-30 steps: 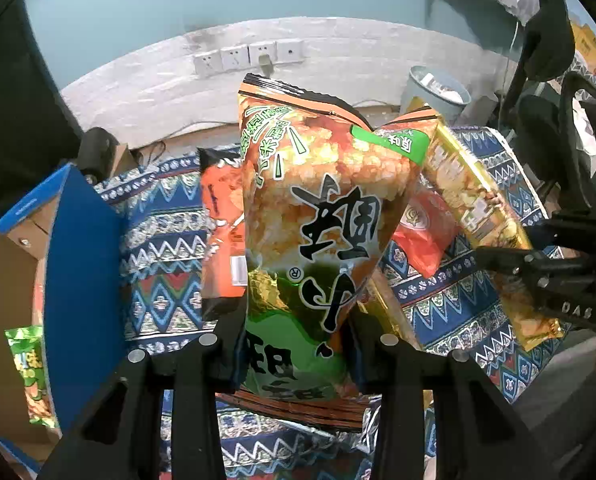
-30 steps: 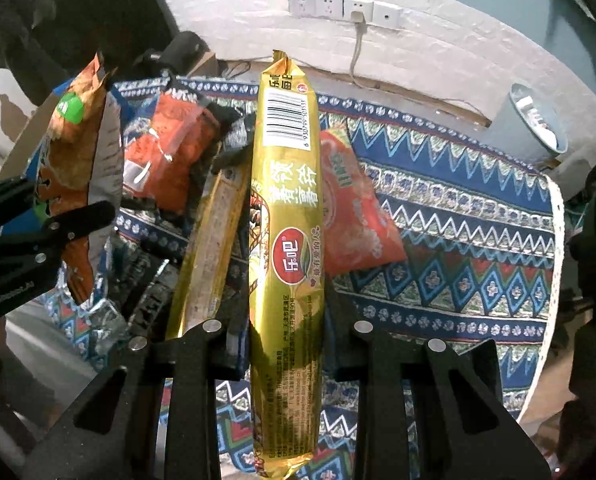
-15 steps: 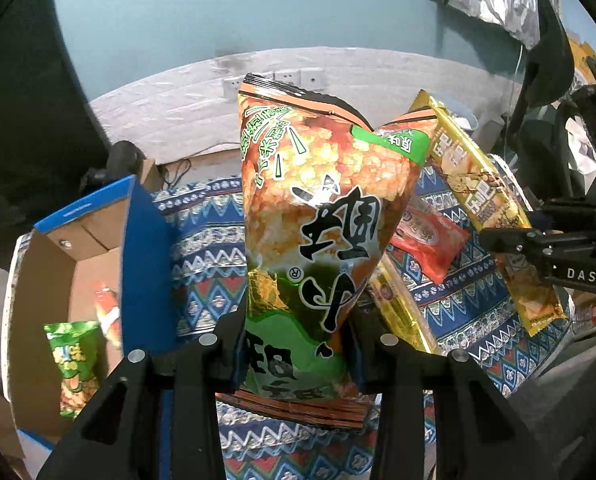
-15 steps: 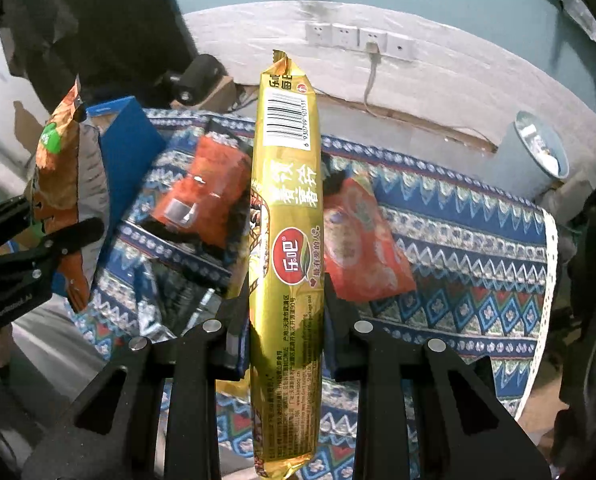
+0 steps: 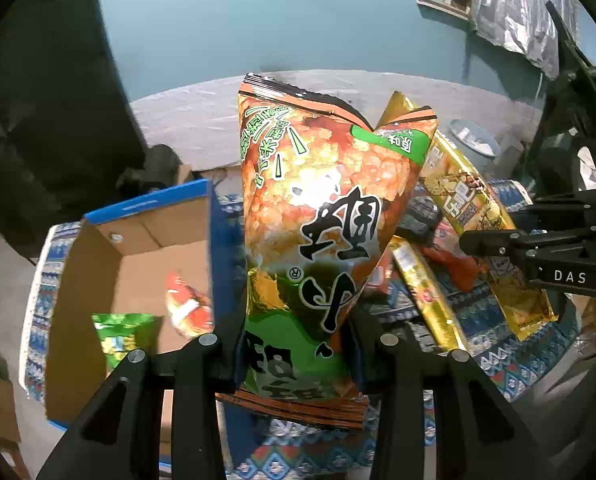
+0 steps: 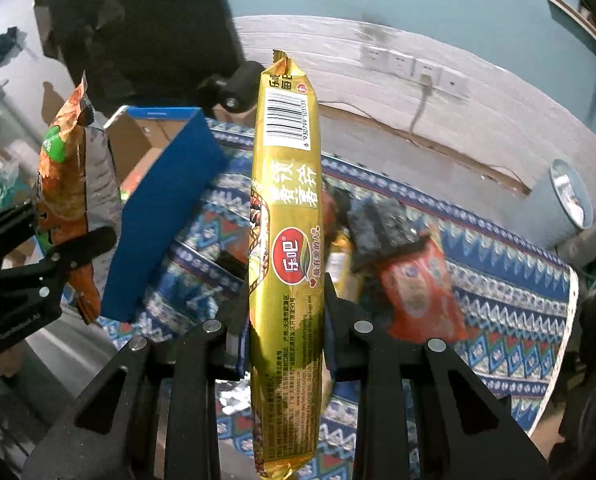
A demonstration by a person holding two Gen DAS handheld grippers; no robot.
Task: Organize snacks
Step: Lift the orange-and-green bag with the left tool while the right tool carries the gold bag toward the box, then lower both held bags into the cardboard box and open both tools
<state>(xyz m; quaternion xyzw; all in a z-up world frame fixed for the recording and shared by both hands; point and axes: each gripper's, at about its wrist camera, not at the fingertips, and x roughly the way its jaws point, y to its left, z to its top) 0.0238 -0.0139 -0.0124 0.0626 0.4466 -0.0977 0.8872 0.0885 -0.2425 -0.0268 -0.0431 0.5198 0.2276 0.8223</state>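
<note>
My left gripper is shut on an orange-and-green chip bag and holds it upright in the air beside the open blue cardboard box. The bag also shows in the right wrist view. My right gripper is shut on a long gold snack pack, held upright above the patterned cloth; it also shows in the left wrist view. The box holds a green bag and an orange-red bag.
On the blue patterned cloth lie a red bag, a dark bag and a second gold pack. A grey bin stands at the right. Wall sockets are behind.
Both grippers have risen and swung left with their snacks. The blue box has come further into both views and its inside now shows in the left wrist view.
</note>
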